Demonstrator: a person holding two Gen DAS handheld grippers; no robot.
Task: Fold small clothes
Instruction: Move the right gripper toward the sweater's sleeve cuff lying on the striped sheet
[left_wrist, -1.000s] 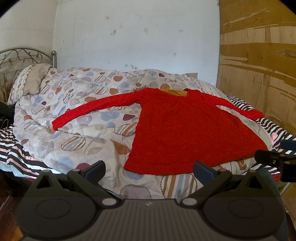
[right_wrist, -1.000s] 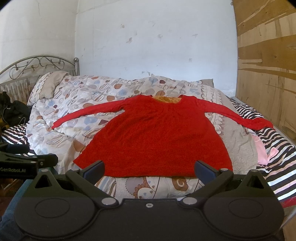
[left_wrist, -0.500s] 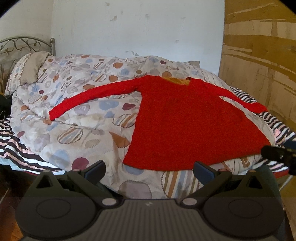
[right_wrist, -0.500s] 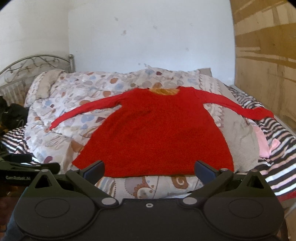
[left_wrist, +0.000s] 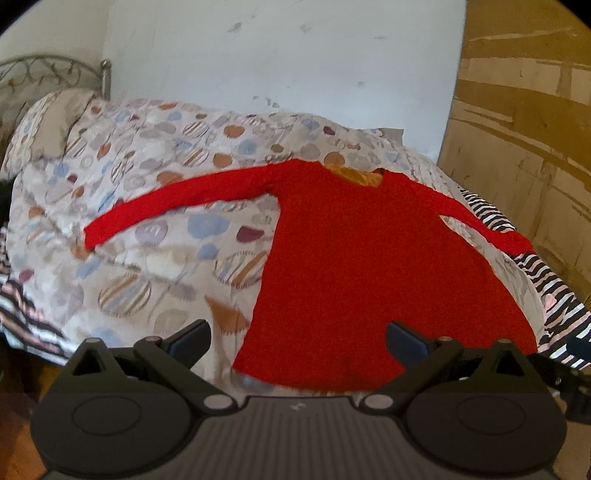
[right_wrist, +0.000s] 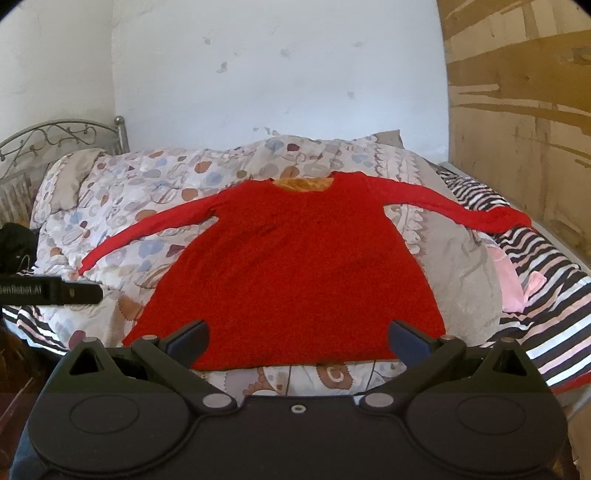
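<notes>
Red top (right_wrist: 295, 273) spread flat on patterned duvet (right_wrist: 147, 192), both tools, left (left_wrist: 297, 338) and right (right_wrist: 297, 338), spread wide, empty, just before its hem

Open duvet (left_wrist: 155, 236) beside red top (left_wrist: 362, 266)

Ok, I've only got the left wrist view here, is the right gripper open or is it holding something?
Observer: The right gripper is wide open and gripping nothing; it faces the red top square on.
Operator: Anything else lying to the right of the top?
Observer: Yes, a pink garment lies on the striped sheet, apart from the top.
</notes>
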